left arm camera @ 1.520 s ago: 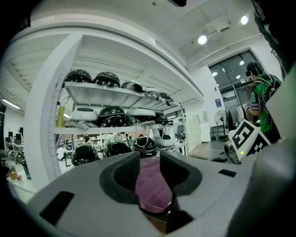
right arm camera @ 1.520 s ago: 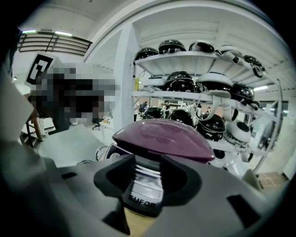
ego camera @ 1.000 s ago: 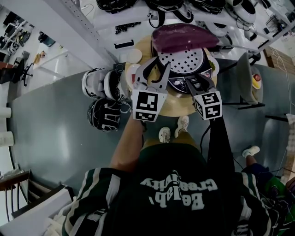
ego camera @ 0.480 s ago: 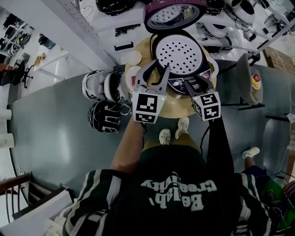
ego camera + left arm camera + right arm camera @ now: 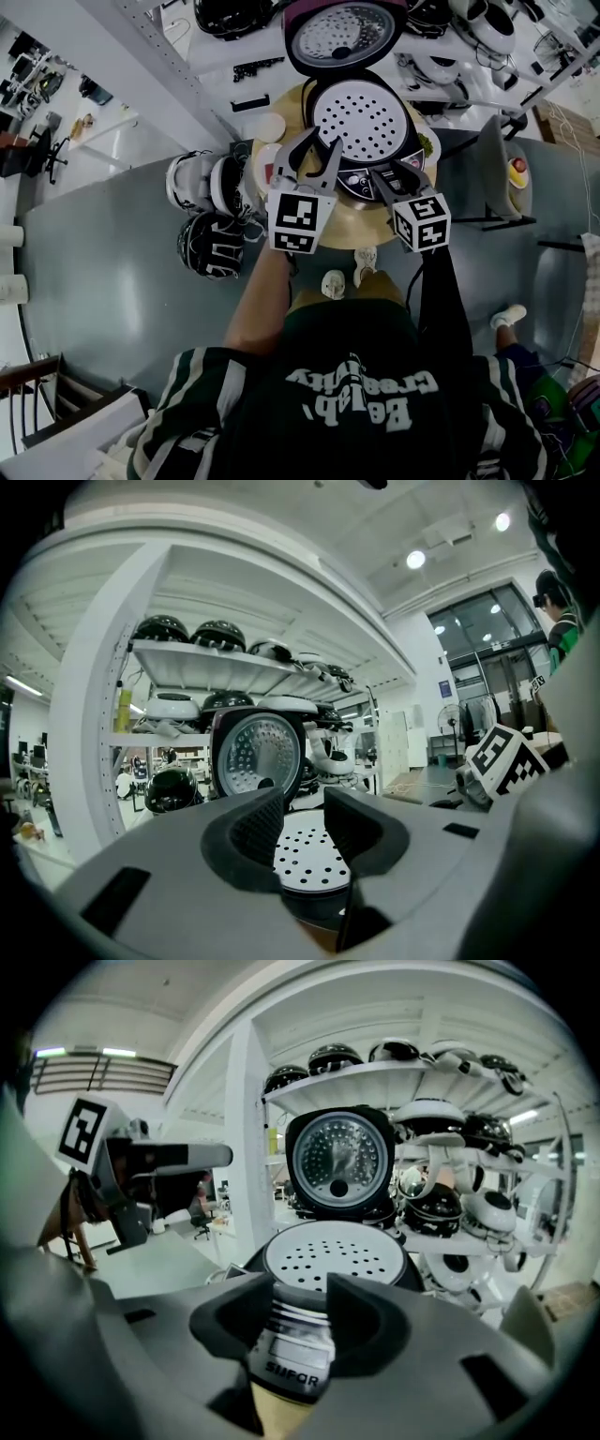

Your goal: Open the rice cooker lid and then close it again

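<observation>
L hand-held gripper (image 5: 314, 150) jaws spread, empty, R hand-held gripper (image 5: 394, 173) jaws spread, empty, tips by front of rice cooker (image 5: 361, 117) just ahead on desk (image 5: 361, 223), lid (image 5: 342, 33) upright, open beyond

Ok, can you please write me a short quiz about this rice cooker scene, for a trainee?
1. True or false: the lid stands open.
2. What lies in the top of the rice cooker? A) a perforated white tray B) cooked rice C) a towel
3. Fill in: the left gripper and the right gripper both have their jaws ____, holding nothing.
Key: 1 true; 2 A; 3 apart.
</observation>
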The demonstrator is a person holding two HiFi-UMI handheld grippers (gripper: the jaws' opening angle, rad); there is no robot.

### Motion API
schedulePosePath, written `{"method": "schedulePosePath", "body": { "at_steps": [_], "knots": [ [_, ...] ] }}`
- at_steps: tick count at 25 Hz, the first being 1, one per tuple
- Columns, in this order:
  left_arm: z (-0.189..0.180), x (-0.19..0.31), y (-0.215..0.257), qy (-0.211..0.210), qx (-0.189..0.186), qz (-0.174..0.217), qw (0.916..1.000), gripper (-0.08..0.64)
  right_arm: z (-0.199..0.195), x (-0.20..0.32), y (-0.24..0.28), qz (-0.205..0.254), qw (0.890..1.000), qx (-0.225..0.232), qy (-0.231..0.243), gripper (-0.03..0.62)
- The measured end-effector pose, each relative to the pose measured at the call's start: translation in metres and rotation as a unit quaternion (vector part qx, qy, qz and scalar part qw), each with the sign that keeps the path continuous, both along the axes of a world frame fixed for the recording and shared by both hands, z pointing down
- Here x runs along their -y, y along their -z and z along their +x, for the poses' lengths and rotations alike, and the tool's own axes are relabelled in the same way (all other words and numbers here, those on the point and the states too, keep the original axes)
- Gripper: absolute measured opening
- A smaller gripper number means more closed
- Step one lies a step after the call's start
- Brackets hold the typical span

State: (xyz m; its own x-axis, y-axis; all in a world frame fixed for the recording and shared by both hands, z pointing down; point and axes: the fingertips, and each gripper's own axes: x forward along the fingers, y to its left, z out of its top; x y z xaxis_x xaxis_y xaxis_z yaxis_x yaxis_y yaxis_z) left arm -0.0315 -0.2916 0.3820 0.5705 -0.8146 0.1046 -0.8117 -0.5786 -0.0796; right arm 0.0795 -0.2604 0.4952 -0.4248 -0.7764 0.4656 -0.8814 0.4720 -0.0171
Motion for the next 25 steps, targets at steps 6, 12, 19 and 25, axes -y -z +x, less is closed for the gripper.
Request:
{"method": "schedulePosePath", "body": {
  "at_steps": [6, 12, 19, 25],
  "knots": [
    [0.005, 0.025, 0.004, -0.001, 0.024, 0.0, 0.9997, 0.135, 0.017, 0.028, 0.034, 0.034, 0.999, 0.03, 0.021, 0.19],
    [-0.008, 0.066, 0.034, 0.025, 0.0, -0.001, 0.9997, 0.123, 0.023, 0.082, 0.106, 0.083, 0.994, 0.046, 0.056, 0.221],
    [-0.02, 0.128, 0.098, 0.059, -0.028, 0.017, 0.9977, 0.144, 0.049, 0.165, 0.197, 0.161, 0.983, 0.037, 0.075, 0.205],
    [-0.013, 0.169, 0.134, 0.058, -0.038, 0.021, 0.9974, 0.181, 0.054, 0.223, 0.236, 0.187, 0.977, 0.036, 0.093, 0.25]
  ]
}}
